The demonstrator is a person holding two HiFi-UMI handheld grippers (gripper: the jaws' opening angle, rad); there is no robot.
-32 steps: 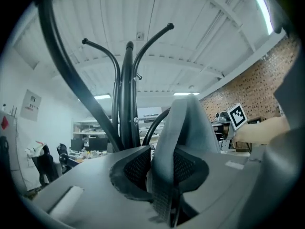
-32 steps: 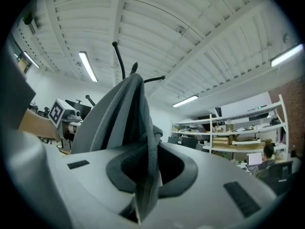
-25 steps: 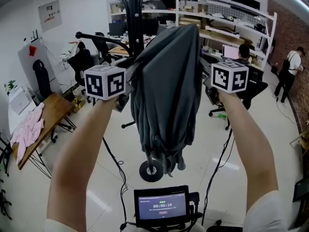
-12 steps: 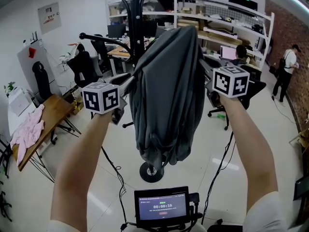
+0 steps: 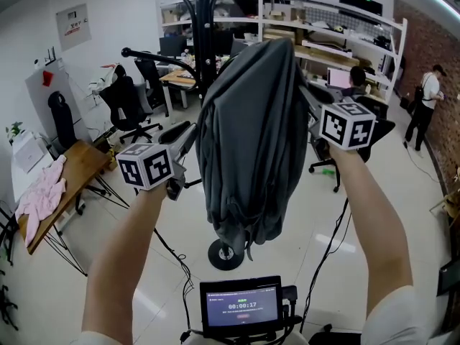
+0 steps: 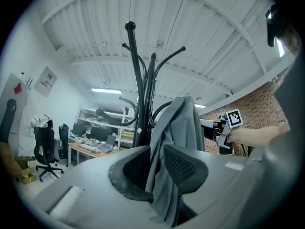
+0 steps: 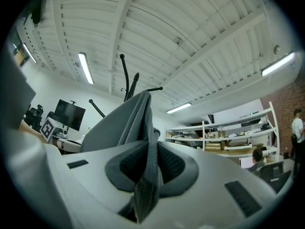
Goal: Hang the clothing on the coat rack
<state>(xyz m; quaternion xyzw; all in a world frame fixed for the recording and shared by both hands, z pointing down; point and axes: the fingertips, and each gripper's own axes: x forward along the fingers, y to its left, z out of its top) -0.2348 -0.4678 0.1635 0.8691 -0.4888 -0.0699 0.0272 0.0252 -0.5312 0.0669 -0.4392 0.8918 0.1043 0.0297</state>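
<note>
Both grippers are clenched on the garment [image 5: 251,135]. The left gripper [image 5: 188,131] grasps a thick fold at its left edge, and the right gripper [image 5: 305,95] pinches a thinner fold higher up on its right side. In the left gripper view the cloth runs down between the two dark pads, and the right gripper view shows the same.

Around the rack [image 5: 205,20] we see a busy office. Left of the rack stands a desk [image 5: 79,164] with a pink cloth [image 5: 43,189] on it. An office chair [image 5: 123,95] sits between that desk and the rack. Behind the rack runs white shelving [image 5: 338,27], with a seated person [image 5: 357,77] in front of it. Another person [image 5: 430,95] stands far to the rack's right, by a brick wall. Nearer us than the rack's base [image 5: 225,254] is a small screen [image 5: 241,306], with cables trailing beside it.

One rack arm [image 5: 154,56] juts out to the left, above the left gripper. The garment hangs in front of the pole and hides most of it down to the base.

We see the garment hanging with its long axis upright. Its bunched top is beside the upper pole, to the right, and its loose end points down at the base. Cloth covers the spot, so we cannot tell whether the top rests on a hook.
</note>
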